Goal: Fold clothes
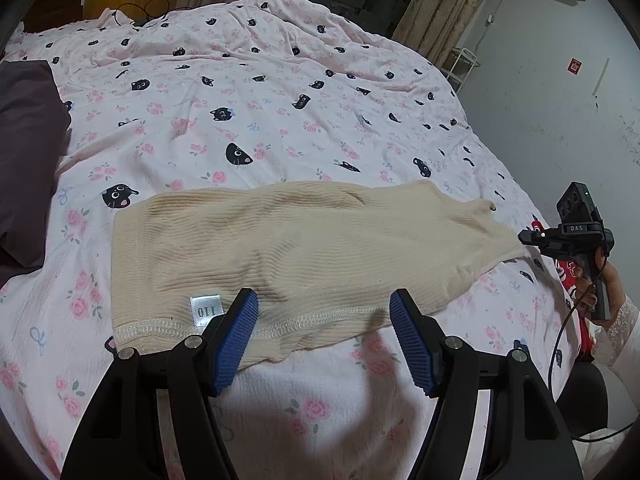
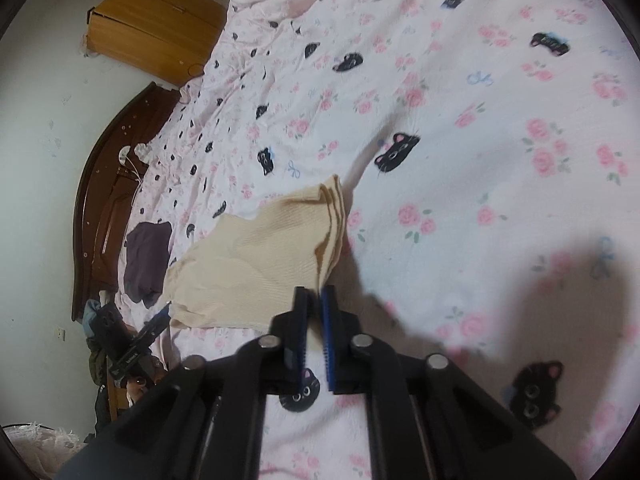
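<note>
Left wrist view: a cream ribbed garment (image 1: pixel 296 248) lies flat along the near side of the bed (image 1: pixel 280 112), on a pink sheet printed with roses and black cats. It looks folded lengthwise into a long band, with a stitched hem and a white size tag (image 1: pixel 206 309) at the near edge. The left tool (image 1: pixel 324 340) hangs just over that hem, its blue pads wide apart with nothing between them. At the garment's right end, the right tool (image 1: pixel 528 238) meets the narrow tip of the cloth, held by a hand (image 1: pixel 600 296) in a lace cuff. A dark purple cloth (image 1: pixel 28 152) lies at the left of the bed.

Right wrist view: the right tool (image 2: pixel 314 320) has its pads drawn nearly together, and the cream garment's (image 2: pixel 260 264) end runs down into the narrow gap; I judge it pinched there, since layered edges rise from the pads. The left tool (image 2: pixel 158 322) shows small at the far end, beside the dark cloth (image 2: pixel 146 260).

As a judgement, a fold of the band is in hand: one end is gripped, the other free. Carrying it on would call for the left tool to close on the near hem, so both ends move together and the layers stay aligned.
</note>
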Tool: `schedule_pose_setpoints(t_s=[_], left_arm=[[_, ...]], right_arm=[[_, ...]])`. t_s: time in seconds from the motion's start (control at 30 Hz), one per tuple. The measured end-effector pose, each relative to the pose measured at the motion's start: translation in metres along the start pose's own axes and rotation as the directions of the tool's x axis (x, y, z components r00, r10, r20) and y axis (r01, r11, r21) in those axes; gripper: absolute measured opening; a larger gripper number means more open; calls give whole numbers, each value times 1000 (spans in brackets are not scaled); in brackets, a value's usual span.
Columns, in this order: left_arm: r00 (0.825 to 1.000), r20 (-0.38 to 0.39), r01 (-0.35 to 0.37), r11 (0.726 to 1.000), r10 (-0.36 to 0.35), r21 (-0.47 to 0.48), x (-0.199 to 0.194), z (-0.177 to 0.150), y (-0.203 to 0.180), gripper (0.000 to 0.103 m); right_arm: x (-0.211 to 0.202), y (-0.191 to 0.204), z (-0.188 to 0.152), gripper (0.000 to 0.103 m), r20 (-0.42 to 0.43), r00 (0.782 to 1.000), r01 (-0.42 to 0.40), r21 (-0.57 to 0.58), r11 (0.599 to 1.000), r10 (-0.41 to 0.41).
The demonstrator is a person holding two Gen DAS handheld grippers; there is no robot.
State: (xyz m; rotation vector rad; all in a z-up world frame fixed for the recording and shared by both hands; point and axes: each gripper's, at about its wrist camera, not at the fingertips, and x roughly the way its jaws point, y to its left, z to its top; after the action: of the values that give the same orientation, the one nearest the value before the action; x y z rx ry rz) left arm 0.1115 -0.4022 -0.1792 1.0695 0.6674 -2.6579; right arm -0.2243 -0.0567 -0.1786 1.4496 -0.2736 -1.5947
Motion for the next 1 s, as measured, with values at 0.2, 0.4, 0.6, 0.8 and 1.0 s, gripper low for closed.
schedule_pose_setpoints(t_s=[0.2, 0.4, 0.6, 0.8, 1.0], left_arm=[[1000, 0, 1, 1000, -1, -1, 0, 0, 0, 64], [1000, -2, -1, 1000, 1, 2, 0, 0, -1, 64], [1000, 1, 1, 1000, -1, 2, 0, 0, -1, 64], [1000, 3, 8, 1000, -8, 2, -1, 0, -1, 64], [1000, 4, 13, 1000, -13, 0, -1, 1, -1, 64]], right_arm=[[-1, -16, 0, 7, -18, 999, 43, 39, 998, -42], [5, -21, 2, 49, -15, 999, 37, 51, 998, -36], [15, -17, 7, 49, -36, 999, 25, 24, 999, -24], [32, -6, 9, 49, -58, 998, 17, -2, 1000, -17], [41, -6, 7, 32, -66, 998, 17, 2, 1000, -17]])
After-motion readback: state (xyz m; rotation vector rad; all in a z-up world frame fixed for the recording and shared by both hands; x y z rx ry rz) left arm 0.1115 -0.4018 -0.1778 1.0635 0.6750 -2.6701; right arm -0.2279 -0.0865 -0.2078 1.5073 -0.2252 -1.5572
